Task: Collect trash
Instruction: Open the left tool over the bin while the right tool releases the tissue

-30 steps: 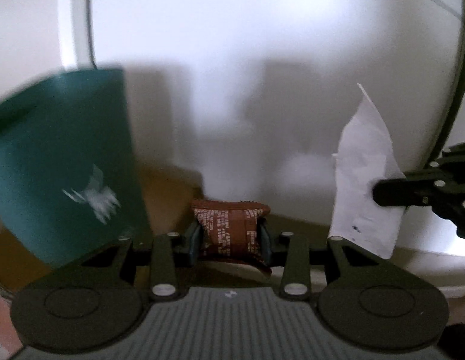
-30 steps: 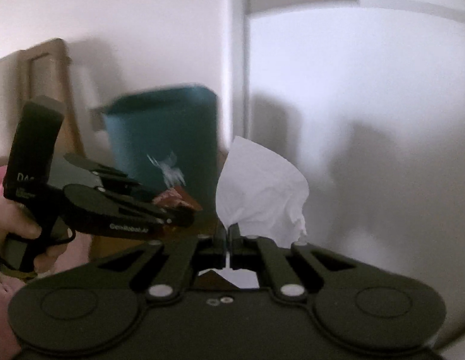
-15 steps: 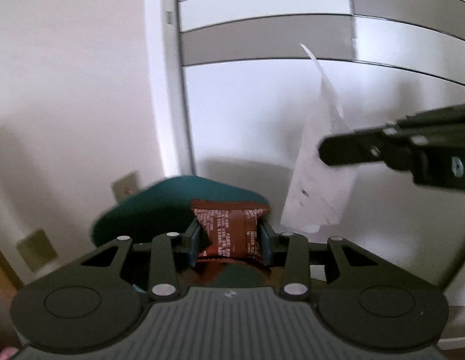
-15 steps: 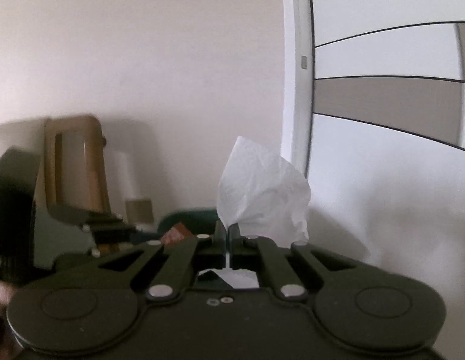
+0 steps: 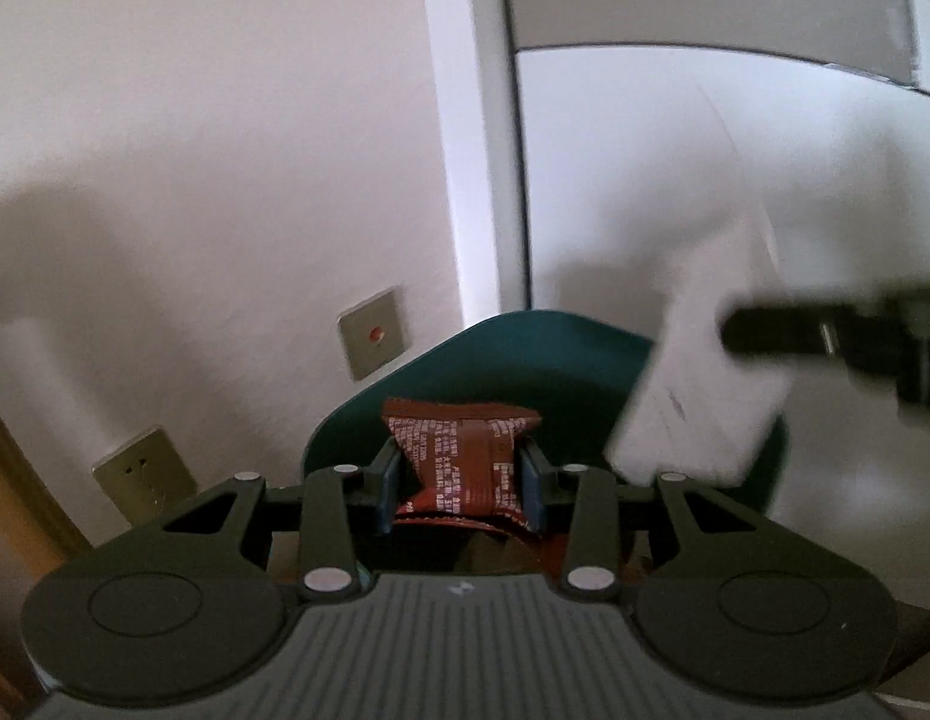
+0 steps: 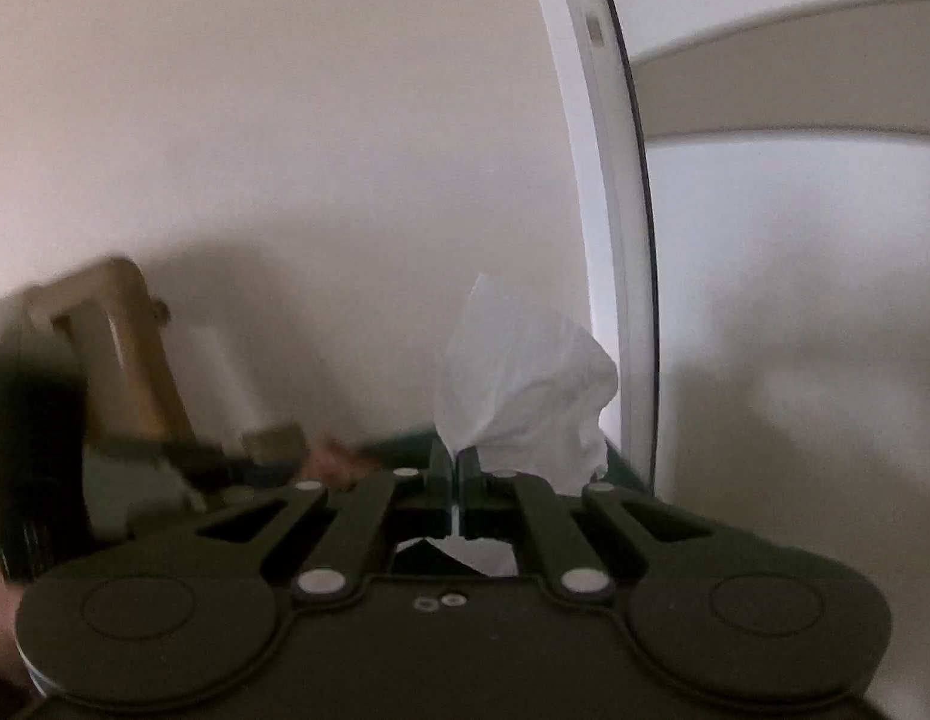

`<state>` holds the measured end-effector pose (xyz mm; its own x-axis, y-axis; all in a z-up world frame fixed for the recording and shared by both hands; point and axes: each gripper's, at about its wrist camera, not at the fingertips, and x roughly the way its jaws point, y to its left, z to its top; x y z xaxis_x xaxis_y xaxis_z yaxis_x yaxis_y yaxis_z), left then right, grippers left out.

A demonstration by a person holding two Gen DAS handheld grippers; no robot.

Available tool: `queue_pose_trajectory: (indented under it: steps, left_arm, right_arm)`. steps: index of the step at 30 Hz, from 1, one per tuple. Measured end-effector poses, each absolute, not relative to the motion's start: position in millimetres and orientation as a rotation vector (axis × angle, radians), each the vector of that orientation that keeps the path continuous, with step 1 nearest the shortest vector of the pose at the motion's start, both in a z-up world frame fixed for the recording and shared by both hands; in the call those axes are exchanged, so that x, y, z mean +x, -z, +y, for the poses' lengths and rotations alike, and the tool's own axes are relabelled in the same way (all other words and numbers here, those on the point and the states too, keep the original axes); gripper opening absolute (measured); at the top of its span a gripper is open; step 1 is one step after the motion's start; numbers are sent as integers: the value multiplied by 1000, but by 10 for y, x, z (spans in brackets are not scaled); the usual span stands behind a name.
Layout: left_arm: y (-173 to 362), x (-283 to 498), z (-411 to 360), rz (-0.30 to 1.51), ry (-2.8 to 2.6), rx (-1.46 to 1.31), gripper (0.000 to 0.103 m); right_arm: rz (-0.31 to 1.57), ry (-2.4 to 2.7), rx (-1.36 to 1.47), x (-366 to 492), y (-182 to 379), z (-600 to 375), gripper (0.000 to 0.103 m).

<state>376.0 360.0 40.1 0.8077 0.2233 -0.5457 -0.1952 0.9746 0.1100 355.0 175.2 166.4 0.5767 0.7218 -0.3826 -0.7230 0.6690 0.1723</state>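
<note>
Comparing this moment with the view a second before, the teal bin (image 5: pixel 525 360) had shifted from the left wrist view's 9 o'clock edge to dead centre, its rim now directly beyond both grippers; both loads were judged near the drop. The left gripper (image 5: pixel 462 477) was clamped on a brown snack wrapper (image 5: pixel 465 462), which sat between its pads over the bin mouth, at 12 o'clock from the gripper body. The right gripper (image 6: pixel 454 468), jaws together, pinched a white tissue (image 6: pixel 519 396) that stood up at 12 o'clock from its fingertips, blurred at 3 o'clock in the left view.
</note>
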Motion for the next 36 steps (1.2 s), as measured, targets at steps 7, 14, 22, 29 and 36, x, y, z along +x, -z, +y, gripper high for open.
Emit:
queue_pose_trajectory:
  steps: [7, 14, 22, 29, 36]
  left_arm:
    - [-288, 4014, 3662, 650, -207, 30, 38]
    - [-200, 4172, 3589, 727, -168, 60, 38]
    - [-94, 4212, 3563, 806, -161, 61, 43]
    - [-53, 4159, 3560, 796, -153, 63, 53]
    - [-258, 3862, 3381, 709, -113, 74, 65]
  right_arm:
    - [572, -818, -80, 3614, -1346, 1795, 1]
    - [610, -781, -168, 3547, -1279, 1893, 12]
    - [604, -746, -233, 3426, -1301, 1941, 27]
    - [560, -747, -230, 3169, -1419, 1745, 35]
    - [526, -745, -221, 2935, -1553, 1314, 38]
